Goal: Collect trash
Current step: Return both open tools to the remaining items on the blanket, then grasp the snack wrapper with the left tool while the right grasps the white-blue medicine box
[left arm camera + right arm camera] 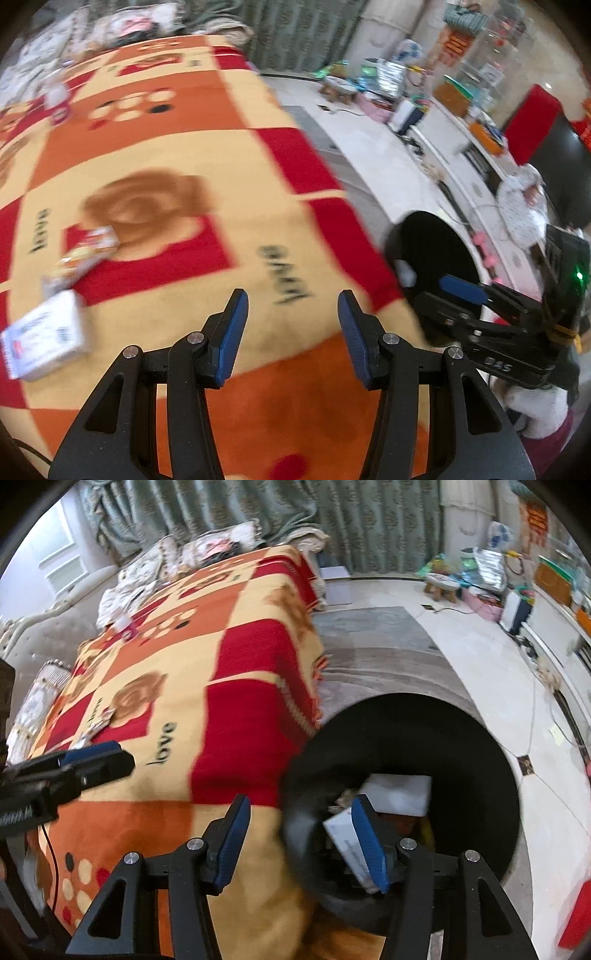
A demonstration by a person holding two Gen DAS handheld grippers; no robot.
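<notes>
Remaining on the bed's blanket (177, 155) are several pieces of trash: a white box (46, 338) at about 9 o'clock in the left wrist view, with a crumpled snack wrapper (79, 258) just beyond it toward 10 o'clock. Print is seen on the white box and wrapper, but it is too blurred to be read. In the black bin (480, 746), seen at 4 o'clock in the right wrist view and standing on the floor against the bed's edge, a white box (400, 794) and a second printed carton (345, 840) are already lodged; the carton's dark lettering cannot be made out.

The step in hand is judged to be the return from a drop into the bin toward the next pick. The right hand-held gripper (301, 840) is held partly open over the bin's near rim, with nothing pressed between its blue pads; the carton lies behind one finger, down in the bin. The left hand-held gripper (291, 339) is likewise partly open and empty, over the blanket at 6 o'clock.

For the next move, a swing toward 9 o'clock is called for, with the jaws widened enough for the box.

Legible writing: "love" is woven into the blanket in dark script, several times. No brand can be read elsewhere.
</notes>
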